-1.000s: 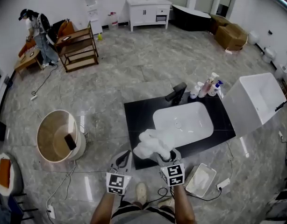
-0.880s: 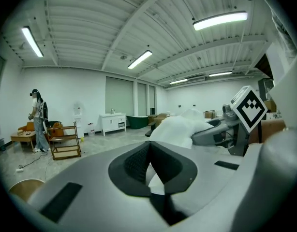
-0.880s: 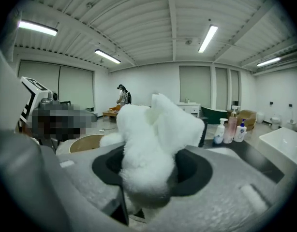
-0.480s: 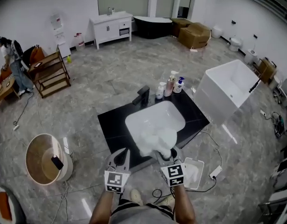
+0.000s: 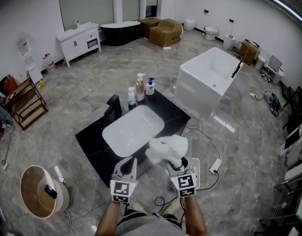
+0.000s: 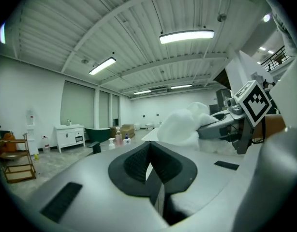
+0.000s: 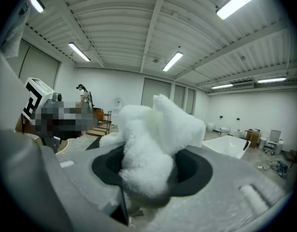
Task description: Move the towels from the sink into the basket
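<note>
The fluffy white towel [image 5: 166, 149] had left the white oval sink [image 5: 133, 130], now bare, and hung just beside its front corner, pinched in the right gripper [image 7: 148, 175]. The left gripper [image 6: 149, 164] was pressed together, empty. The round tan basket [image 5: 35, 201], well left of the sink, likely came next.
</note>
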### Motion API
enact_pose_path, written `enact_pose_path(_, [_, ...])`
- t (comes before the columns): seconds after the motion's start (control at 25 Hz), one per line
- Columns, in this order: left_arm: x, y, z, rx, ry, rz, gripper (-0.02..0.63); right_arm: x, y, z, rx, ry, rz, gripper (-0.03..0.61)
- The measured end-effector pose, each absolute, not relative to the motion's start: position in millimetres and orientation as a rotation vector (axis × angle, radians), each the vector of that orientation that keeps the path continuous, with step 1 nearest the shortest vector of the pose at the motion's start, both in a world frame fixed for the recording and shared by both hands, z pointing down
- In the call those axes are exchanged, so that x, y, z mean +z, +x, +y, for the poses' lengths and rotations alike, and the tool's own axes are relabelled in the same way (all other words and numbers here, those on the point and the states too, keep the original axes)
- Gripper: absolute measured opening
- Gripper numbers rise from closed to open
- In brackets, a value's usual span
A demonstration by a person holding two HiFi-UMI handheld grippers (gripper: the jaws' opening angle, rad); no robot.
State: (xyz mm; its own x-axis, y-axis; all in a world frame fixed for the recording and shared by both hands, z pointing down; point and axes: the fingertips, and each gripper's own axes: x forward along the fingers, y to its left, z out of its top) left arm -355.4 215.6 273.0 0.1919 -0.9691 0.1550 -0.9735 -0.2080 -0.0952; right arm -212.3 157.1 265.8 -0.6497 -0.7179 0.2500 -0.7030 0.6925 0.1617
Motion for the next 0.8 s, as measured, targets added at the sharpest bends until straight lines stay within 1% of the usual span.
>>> enact_pose_path(0.28, [279.9, -262.9, 179.1, 0.291, 2.545, -1.775, 0.009, 280.2, -109.5, 143.6, -0.014, 1.316, -2.501, 0.225])
enact_pose_path(0.52, [303.1, -184.4, 147.6, 0.326, 2.611, -1.624, 0.009, 307.2, -27.5, 124.2, 0.038, 1.422, -2.409, 0.227])
enact_pose_path(0.8, [343.7, -101.1, 109.4, 0.368, 2.630, -1.480, 0.009, 348.5, 42.2, 99.0, 0.126, 1.457, -2.344, 0.227])
